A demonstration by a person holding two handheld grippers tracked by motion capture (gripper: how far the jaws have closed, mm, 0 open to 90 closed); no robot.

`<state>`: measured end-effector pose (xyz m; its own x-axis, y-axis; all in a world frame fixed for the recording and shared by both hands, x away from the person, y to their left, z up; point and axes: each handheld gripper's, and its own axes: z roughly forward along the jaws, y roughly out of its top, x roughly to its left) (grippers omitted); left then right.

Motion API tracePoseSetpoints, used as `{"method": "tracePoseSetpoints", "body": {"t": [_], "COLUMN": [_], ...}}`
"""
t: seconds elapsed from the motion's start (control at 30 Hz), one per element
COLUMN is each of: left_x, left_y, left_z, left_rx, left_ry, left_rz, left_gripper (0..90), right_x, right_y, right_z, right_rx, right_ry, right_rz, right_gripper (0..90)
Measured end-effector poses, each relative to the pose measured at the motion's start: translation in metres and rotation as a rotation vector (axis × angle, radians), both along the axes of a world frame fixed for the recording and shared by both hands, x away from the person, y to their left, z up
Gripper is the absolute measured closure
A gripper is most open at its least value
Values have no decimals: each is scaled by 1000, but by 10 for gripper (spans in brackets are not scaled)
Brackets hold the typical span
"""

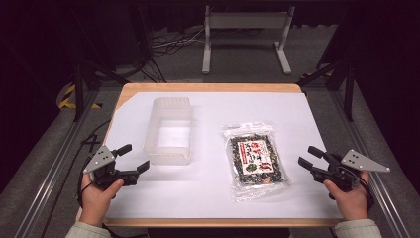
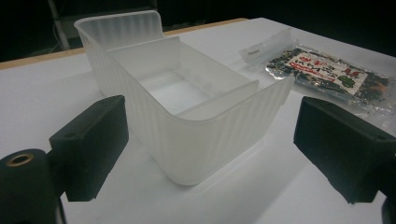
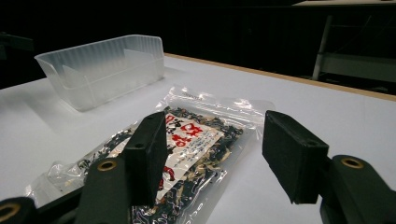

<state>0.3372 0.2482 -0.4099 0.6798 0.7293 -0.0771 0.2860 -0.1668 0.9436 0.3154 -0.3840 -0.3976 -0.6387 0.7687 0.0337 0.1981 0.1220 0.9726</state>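
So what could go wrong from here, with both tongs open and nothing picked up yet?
1. The snack packet lies flat on the white sheet; the right tongs may slide over its glossy film or pinch just an edge, so it could slip.
2. The translucent container looks light and thin-walled; the left tongs, close to its near end, might nudge or tip it.

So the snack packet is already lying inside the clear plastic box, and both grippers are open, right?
Not quite. The snack packet lies flat on the white table, beside the clear plastic box and apart from it; the box is empty. The high view shows this. The left gripper and right gripper are indeed open.
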Motion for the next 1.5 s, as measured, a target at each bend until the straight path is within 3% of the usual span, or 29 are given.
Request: {"method": "tracePoseSetpoints", "body": {"t": [0.1, 0.43, 0.63, 1.0, 1.07, 1.23, 1.37, 1.5], "left_x": [-1, -3, -1, -2, -2, -2, -3, -5], "left_y": [-3, -2, 3, 4, 4, 3, 3, 3], "left_z": [4, 4, 2, 2, 1, 1, 1, 1], "left_rx": [9, 1, -16, -8, -6, -2, 1, 7], "left_ry": [-24, -18, 1, -6, -5, -9, -10, -12], "left_rz": [9, 27, 68, 76, 77, 77, 75, 70], "left_gripper": [112, 115, 122, 123, 123, 123, 123, 122], "right_x": [-1, 0, 7, 50, 60, 67, 71, 82], "right_y": [1, 2, 11, 28, 28, 28, 28, 33], "right_z": [1, 1, 14, 33, 36, 41, 46, 48], "right_rx": [-7, -12, -37, -98, -89, -80, -63, -55], "right_ry": [-7, -28, 4, 37, 48, 50, 18, 29], "right_rz": [2, -1, 6, 43, 47, 45, 27, 22], "right_gripper": [409, 385, 395, 328, 327, 305, 294, 279]}}
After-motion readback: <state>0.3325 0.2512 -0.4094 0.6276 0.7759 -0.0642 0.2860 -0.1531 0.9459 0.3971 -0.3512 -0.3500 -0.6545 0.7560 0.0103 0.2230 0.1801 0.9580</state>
